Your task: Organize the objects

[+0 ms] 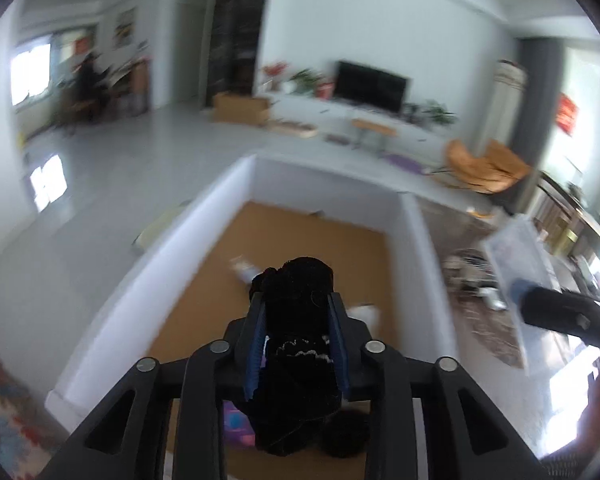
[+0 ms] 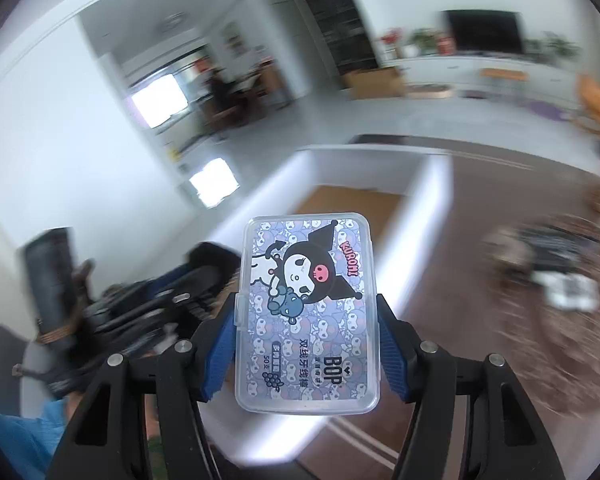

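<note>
Black fabric bundle (image 1: 296,320) clenched in the left tool (image 1: 296,304) hung over the white-walled box (image 1: 204,216).
The right tool (image 2: 306,312) gripped a clear plastic case (image 2: 308,312) beside that box; both seemingly awaited lowering and release inside.

Past the work area I see a bright living room with a pale grey floor (image 1: 140,160). A dark television (image 1: 370,84) sits on a long white low cabinet (image 1: 380,120), with green plants (image 1: 308,78) and something red beside it. A cardboard carton (image 1: 240,108) stands on the floor left of the cabinet, and a small wooden stool (image 1: 372,128) in front of it. To the right I make out an orange butterfly chair (image 1: 484,164) and a purple mat (image 1: 406,164) on the floor. Far left, a blurred dark figure (image 1: 90,80) is near a desk by a bright window (image 1: 30,74). A tall dark shelf unit (image 1: 236,32) rises against the back wall.
</note>
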The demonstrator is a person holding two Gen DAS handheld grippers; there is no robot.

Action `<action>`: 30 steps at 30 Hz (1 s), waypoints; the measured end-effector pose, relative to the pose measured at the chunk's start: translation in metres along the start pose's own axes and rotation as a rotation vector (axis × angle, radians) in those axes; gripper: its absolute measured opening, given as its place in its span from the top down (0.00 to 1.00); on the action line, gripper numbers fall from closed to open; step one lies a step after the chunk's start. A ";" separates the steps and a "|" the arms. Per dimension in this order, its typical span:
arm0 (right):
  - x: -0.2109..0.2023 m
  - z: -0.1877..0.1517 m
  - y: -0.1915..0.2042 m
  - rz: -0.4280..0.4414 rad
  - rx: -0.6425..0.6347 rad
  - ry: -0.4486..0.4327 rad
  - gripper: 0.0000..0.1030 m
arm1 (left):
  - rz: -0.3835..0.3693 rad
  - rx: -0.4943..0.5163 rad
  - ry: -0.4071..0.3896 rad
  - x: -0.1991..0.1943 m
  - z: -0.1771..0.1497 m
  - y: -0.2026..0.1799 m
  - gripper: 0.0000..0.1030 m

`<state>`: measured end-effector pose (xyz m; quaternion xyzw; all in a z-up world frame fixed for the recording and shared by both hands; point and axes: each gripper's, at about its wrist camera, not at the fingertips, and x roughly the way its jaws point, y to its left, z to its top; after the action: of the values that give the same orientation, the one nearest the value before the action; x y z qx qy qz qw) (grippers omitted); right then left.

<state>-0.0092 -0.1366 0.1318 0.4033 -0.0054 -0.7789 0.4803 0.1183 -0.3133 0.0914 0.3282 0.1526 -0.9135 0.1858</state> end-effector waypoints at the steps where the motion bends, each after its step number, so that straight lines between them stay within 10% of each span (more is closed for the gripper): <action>1: 0.017 0.003 0.007 0.032 -0.001 0.026 0.39 | 0.025 -0.040 0.028 0.009 -0.001 0.016 0.63; 9: 0.041 -0.016 -0.038 0.094 0.198 0.018 0.22 | 0.040 -0.106 0.089 0.026 -0.017 0.029 0.36; 15: -0.027 -0.108 -0.126 -0.390 0.127 -0.056 0.07 | -0.192 0.093 0.092 0.011 -0.027 -0.091 0.31; 17: -0.041 -0.155 -0.172 -0.591 0.184 0.021 0.07 | -0.318 0.180 0.125 0.003 -0.040 -0.141 0.15; 22: -0.091 -0.222 -0.238 -0.785 0.328 0.040 0.07 | -0.596 0.343 0.301 0.004 -0.083 -0.245 0.08; 30: -0.096 -0.204 -0.268 -0.864 0.411 0.037 0.00 | -0.397 0.414 0.365 0.097 -0.129 -0.293 0.09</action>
<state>-0.0586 0.1573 -0.0525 0.4689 0.0174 -0.8828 0.0228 -0.0094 -0.0256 -0.0215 0.4808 0.0557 -0.8697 -0.0964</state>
